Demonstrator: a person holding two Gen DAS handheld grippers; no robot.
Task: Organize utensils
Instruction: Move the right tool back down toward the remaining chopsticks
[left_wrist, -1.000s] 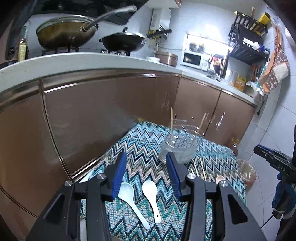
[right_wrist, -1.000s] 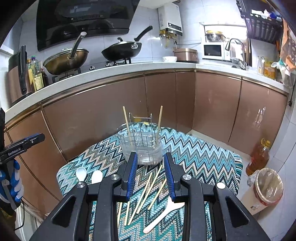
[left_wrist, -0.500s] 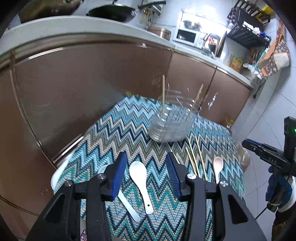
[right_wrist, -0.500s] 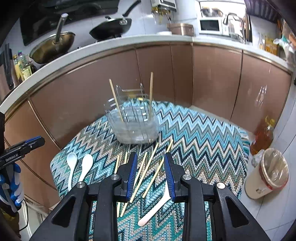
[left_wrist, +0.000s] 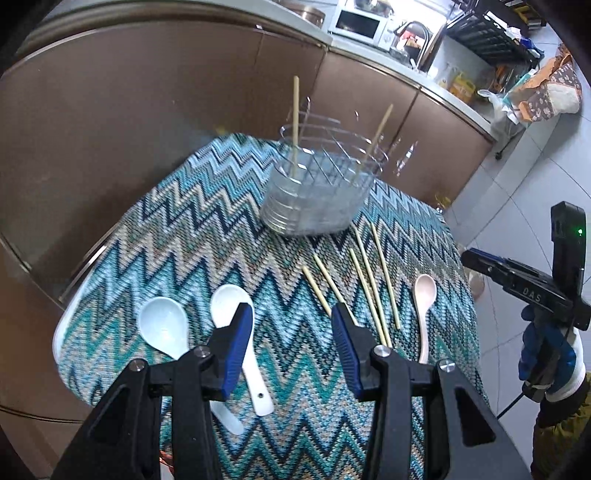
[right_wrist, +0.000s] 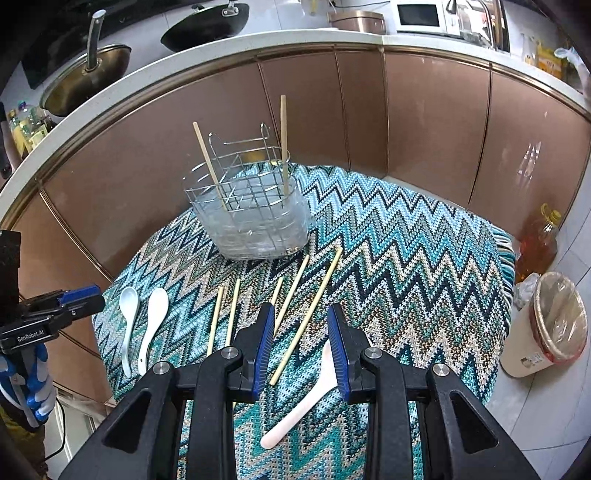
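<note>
On the zigzag cloth (right_wrist: 406, 236) stands a wire utensil holder (right_wrist: 251, 214) in a clear tub, with two chopsticks upright in it. Several loose chopsticks (right_wrist: 310, 310) lie in front of it. Two white spoons (right_wrist: 155, 314) lie at the left, and a pink spoon (right_wrist: 306, 398) lies near the front. My right gripper (right_wrist: 301, 328) hovers open over a chopstick and the pink spoon's bowl. In the left wrist view, my left gripper (left_wrist: 291, 325) is open above the cloth, and its left finger overlaps one white spoon (left_wrist: 229, 302). The holder (left_wrist: 317, 195), chopsticks (left_wrist: 362, 280) and pink spoon (left_wrist: 424, 295) lie beyond.
Brown cabinet fronts (right_wrist: 303, 103) curve close behind the table under a white countertop with pans (right_wrist: 85, 81). A lined trash bin (right_wrist: 546, 325) and an oil bottle (right_wrist: 539, 240) stand on the floor to the right. A gloved hand (left_wrist: 546, 354) holds the other gripper beyond the table's edge.
Both grippers have sunk toward the table and tipped downward, so the utensils fill more of each view. Neither pair of jaws has changed its gap.
</note>
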